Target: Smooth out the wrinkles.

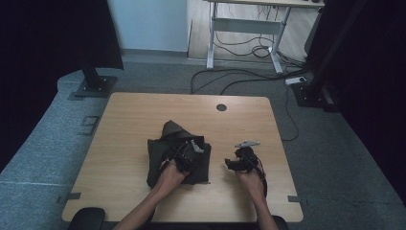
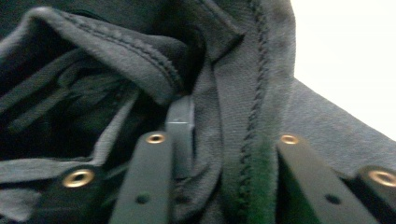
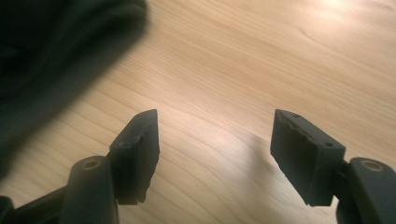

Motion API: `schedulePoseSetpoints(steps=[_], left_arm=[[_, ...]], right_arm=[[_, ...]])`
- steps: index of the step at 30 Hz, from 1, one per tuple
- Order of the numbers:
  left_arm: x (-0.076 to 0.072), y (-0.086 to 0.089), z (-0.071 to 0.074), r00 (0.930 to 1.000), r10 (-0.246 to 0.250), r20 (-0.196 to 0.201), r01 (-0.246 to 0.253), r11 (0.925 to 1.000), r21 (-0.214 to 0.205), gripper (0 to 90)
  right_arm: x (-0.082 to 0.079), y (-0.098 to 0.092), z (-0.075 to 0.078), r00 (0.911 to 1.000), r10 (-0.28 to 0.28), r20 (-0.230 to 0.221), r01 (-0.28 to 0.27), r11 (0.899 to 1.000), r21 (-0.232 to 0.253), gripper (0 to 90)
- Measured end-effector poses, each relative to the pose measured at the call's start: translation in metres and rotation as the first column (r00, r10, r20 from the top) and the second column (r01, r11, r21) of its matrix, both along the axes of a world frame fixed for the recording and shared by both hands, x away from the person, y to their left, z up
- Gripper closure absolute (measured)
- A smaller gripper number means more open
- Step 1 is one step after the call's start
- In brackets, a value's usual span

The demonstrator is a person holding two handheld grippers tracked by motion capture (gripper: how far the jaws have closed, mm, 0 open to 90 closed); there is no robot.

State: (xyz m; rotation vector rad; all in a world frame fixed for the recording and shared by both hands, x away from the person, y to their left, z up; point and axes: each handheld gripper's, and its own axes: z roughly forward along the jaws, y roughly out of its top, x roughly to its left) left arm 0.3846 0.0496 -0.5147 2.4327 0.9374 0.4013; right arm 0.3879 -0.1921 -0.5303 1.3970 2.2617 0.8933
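While the left hand-held gripper (image 2: 219,144) straddles the dark garment (image 2: 243,84), jaws parted, the right (image 3: 215,140) gapes empty.

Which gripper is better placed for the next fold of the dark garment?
Left. The left gripper sits on the dark garment, cloth between its open jaws. The right gripper is open over bare table, beside the garment.

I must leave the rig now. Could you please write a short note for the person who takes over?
Left gripper: over the dark garment, fingers apart with a seamed fold between them; a firm grip cannot be told.
Right gripper: open, nothing between its fingers, over bare table beside the garment.
Done: garment lies partly folded near the table's middle.
Left: probably finish the folding and flatten the raised part.
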Motion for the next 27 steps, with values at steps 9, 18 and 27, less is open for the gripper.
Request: schedulePoseSetpoints(steps=[9,18,27], left_arm=[[0.006,0.000,0.020,0.9954,-0.031,-0.091,0.021,0.9945,-0.103,37.3],[0.020,0.008,0.070,0.9973,-0.028,-0.068,0.010,0.9691,-0.247,28.1],[0.037,0.044,0.117,0.9981,0.036,0.050,-0.022,0.9663,-0.257,18.3]], right_arm=[[0.003,-0.013,-0.014,0.9992,-0.031,0.027,0.031,0.999,-0.025,23.5],[0.001,-0.011,-0.021,0.9970,-0.032,0.071,0.032,1.000,0.001,12.3],[0.000,-0.010,-0.024,0.9961,-0.020,0.086,0.020,1.000,0.011,7.5]])
